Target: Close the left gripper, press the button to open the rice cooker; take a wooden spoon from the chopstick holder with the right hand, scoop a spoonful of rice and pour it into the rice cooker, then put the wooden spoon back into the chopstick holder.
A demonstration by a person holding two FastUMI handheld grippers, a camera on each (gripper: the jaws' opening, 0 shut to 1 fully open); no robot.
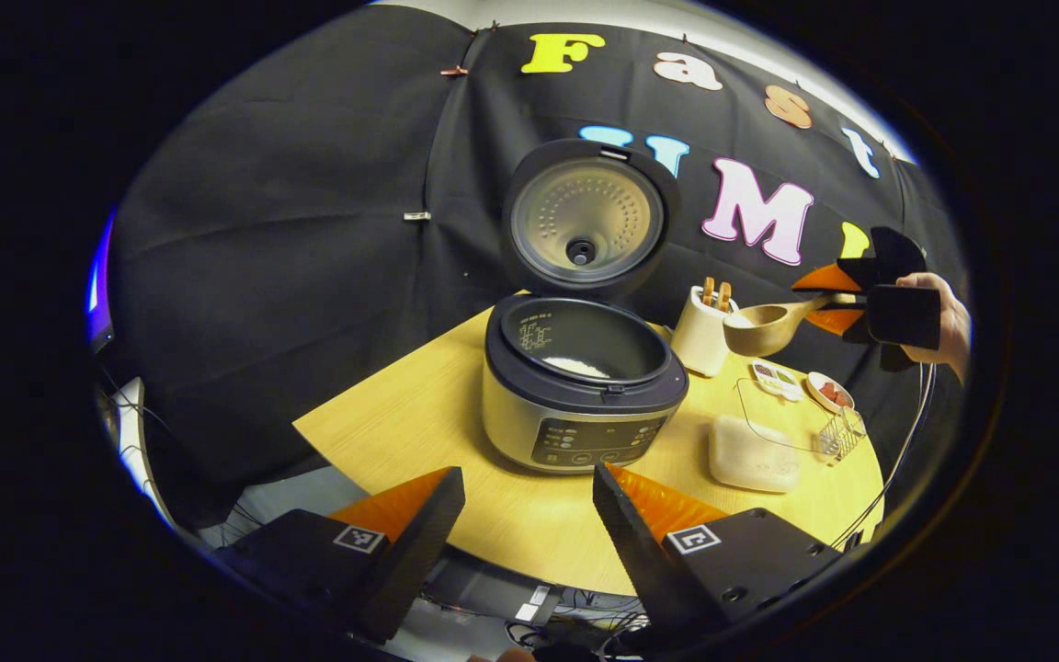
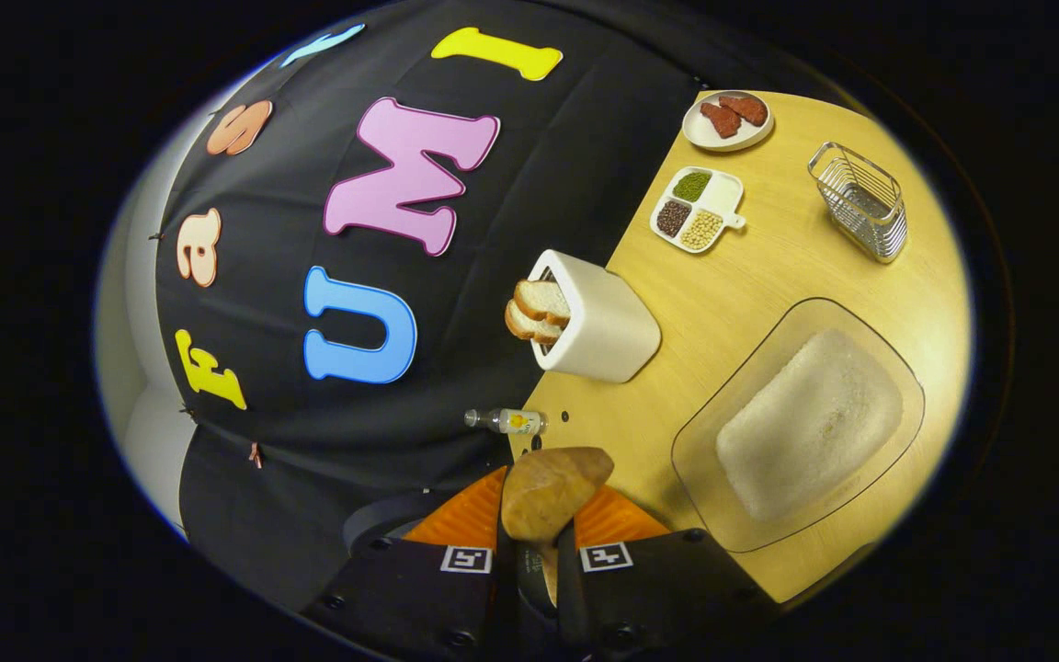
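Observation:
The rice cooker [image 1: 583,405] stands on the round wooden table [image 1: 419,414] with its lid [image 1: 585,221] raised; a little white rice [image 1: 575,366] lies in the pot. My left gripper [image 1: 525,501] hangs open in front of the cooker, holding nothing. To the cooker's right, the white chopstick holder [image 1: 700,333] [image 2: 601,324] holds wooden utensils [image 2: 539,311]. My right gripper [image 1: 847,299] [image 2: 539,519] is shut on the wooden spoon [image 1: 766,328] [image 2: 552,490], whose bowl hovers just right of the holder's top. A mound of rice [image 1: 752,452] [image 2: 810,423] lies in a glass tray.
Right of the holder sit a divided dish of beans [image 2: 697,210], a small plate of red pieces [image 2: 727,119] and a wire basket [image 2: 860,198]. A small bottle [image 2: 506,421] lies at the table edge by the wall. A hand [image 1: 952,322] holds the right gripper.

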